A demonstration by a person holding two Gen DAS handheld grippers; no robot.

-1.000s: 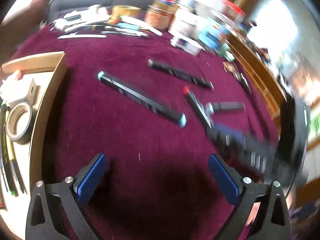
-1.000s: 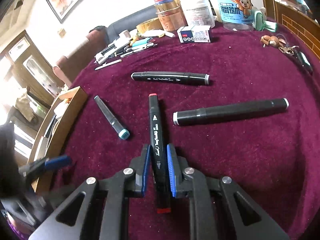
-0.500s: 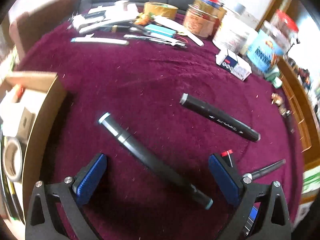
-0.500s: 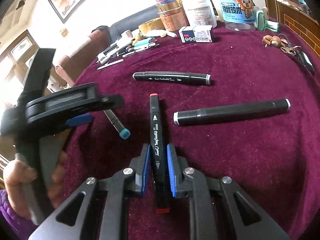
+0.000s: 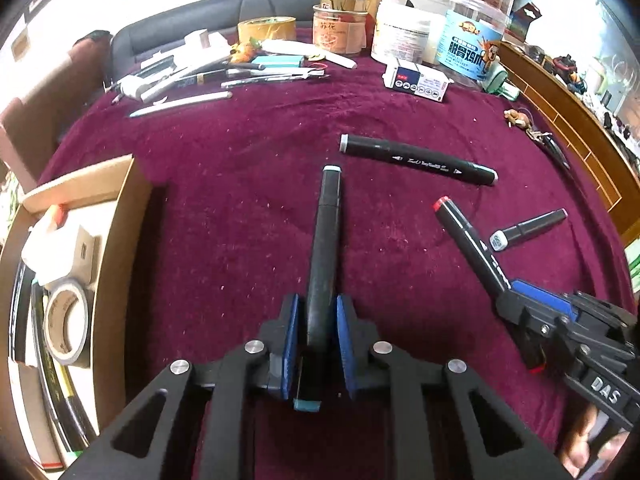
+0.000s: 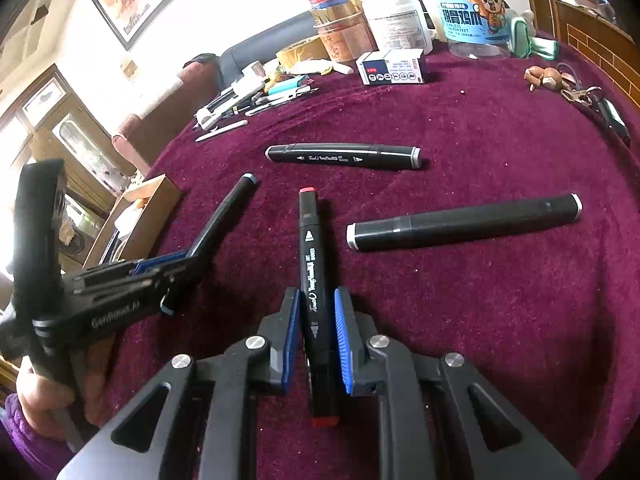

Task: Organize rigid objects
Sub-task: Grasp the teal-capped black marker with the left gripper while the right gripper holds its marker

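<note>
Black marker pens lie on a maroon cloth. My left gripper (image 5: 317,350) is shut on a teal-capped marker (image 5: 326,256), which also shows in the right wrist view (image 6: 224,216). My right gripper (image 6: 316,340) is shut on a red-capped marker (image 6: 312,264), which also shows in the left wrist view (image 5: 468,240). Both markers point away from me. A grey-capped marker (image 5: 418,160) lies beyond them, also in the right wrist view (image 6: 344,156). Another grey-capped marker (image 6: 464,222) lies to the right.
A cardboard box (image 5: 120,216) holding a tape roll (image 5: 66,328) stands at the left table edge. Jars, tubs (image 5: 474,46), a small carton (image 5: 416,80) and tools crowd the far edge. Keys (image 6: 580,92) lie at the far right.
My left gripper swung over the teal-capped marker, lined up with it and closed on it. My right gripper stayed shut on the red-capped marker and barely moved.
</note>
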